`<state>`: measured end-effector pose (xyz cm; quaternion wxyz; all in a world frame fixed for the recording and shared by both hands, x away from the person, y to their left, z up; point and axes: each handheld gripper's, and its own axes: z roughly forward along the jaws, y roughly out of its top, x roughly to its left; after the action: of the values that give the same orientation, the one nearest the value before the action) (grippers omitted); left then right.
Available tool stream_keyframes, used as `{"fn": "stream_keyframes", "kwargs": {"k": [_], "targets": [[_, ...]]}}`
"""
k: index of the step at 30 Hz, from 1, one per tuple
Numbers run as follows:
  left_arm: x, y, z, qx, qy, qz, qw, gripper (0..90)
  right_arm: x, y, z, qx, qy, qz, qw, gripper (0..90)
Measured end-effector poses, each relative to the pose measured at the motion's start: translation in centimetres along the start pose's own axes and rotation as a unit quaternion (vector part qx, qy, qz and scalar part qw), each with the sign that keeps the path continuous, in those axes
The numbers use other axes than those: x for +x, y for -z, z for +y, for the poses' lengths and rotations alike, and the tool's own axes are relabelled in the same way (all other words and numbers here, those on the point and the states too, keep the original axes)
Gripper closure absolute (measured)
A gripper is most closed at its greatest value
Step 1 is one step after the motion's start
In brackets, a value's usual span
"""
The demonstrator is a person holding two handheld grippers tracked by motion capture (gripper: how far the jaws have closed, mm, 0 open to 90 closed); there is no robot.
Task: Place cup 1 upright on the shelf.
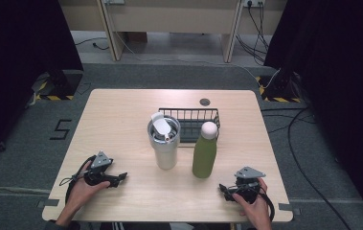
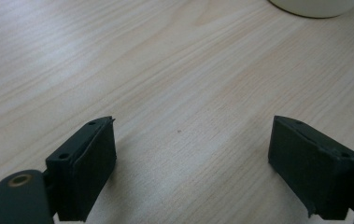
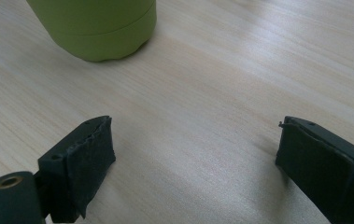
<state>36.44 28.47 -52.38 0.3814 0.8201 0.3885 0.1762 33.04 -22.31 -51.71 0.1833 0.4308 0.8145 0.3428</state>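
Presently you rested both grippers, left (image 1: 120, 178) and right (image 1: 223, 189), fingers released, on the counter (image 1: 121, 110) | step: pre-reach | next: approach bottle (image 1: 204, 152), tumbler (image 1: 164, 141).

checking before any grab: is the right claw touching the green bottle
Apart. In the right gripper view, bare table lies between the open right claw and the green bottle; the high view also shows a gap.

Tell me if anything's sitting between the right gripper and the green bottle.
Nothing visible. The right gripper rests open on the table, and bare wood runs from its jaws to the base of the green bottle. The tumbler stands off to the bottle's left.
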Motion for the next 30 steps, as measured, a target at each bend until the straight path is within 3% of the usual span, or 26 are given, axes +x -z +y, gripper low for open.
{"fn": "stream_keyframes", "kwargs": {"k": [8,14,17,21,30], "targets": [[-0.7,0.1,0.3,-0.044,-0.006,-0.016,0.9989,14.8,0.0,0.0,0.0,0.000,-0.002,0.000,1.0000,10.9],[-2.1,0.4,1.2,-0.103,-0.014,-0.031,0.9941,14.7,0.0,0.0,0.0,0.000,-0.001,0.000,1.0000,10.7],[-2.7,0.3,1.6,-0.116,-0.025,-0.033,0.9924,14.8,0.0,0.0,0.0,-0.001,-0.001,0.000,1.0000,10.7],[-3.4,-0.1,2.3,-0.132,-0.023,-0.043,0.9901,14.8,0.0,0.0,0.0,-0.001,-0.001,0.000,1.0000,10.7],[-4.4,-1.5,3.7,-0.143,-0.030,-0.056,0.9876,14.8,0.0,0.0,0.0,-0.001,0.000,0.000,1.0000,10.6]]}}
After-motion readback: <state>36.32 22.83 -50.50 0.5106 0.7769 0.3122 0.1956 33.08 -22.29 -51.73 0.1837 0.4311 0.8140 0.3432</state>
